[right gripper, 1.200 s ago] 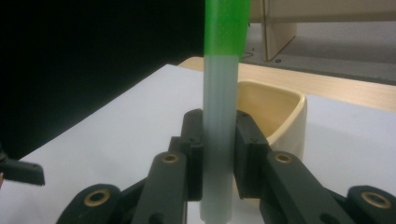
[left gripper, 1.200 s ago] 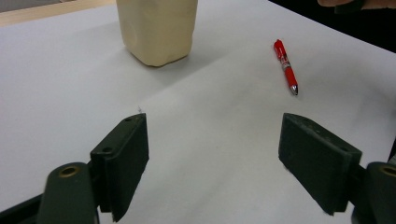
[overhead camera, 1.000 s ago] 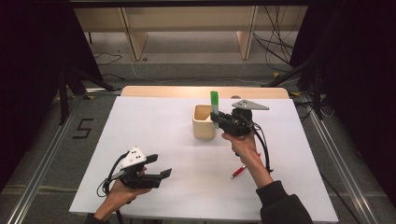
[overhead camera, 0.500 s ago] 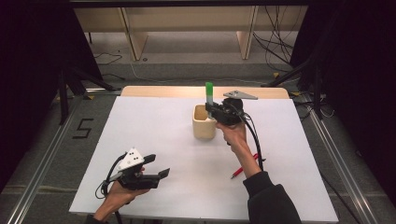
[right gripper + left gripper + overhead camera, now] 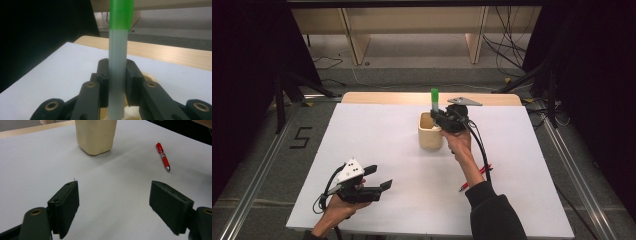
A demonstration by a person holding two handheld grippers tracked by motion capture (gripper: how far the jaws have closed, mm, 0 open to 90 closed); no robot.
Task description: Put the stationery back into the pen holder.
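At frame centre, the right claw (image 5: 438, 118) is clamping an upright green-capped marker (image 5: 434, 98) directly over the beige cup (image 5: 430, 132), having shifted leftward since earlier. Lower left, the left claw (image 5: 379, 179) is resting wide open and empty on the counter (image 5: 377, 145).

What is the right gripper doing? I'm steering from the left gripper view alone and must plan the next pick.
Observer: The right gripper is shut on a green-capped marker, held upright.
Operator: Where is it relative to the cup?
Observer: In the high view the marker stands above the cup, at its right rim.
Operator: Is the red pen free?
Observer: Yes, the red pen lies on the white table, right of the person's right forearm.
Operator: And my gripper?
Observer: The left gripper sits open near the table's front left.
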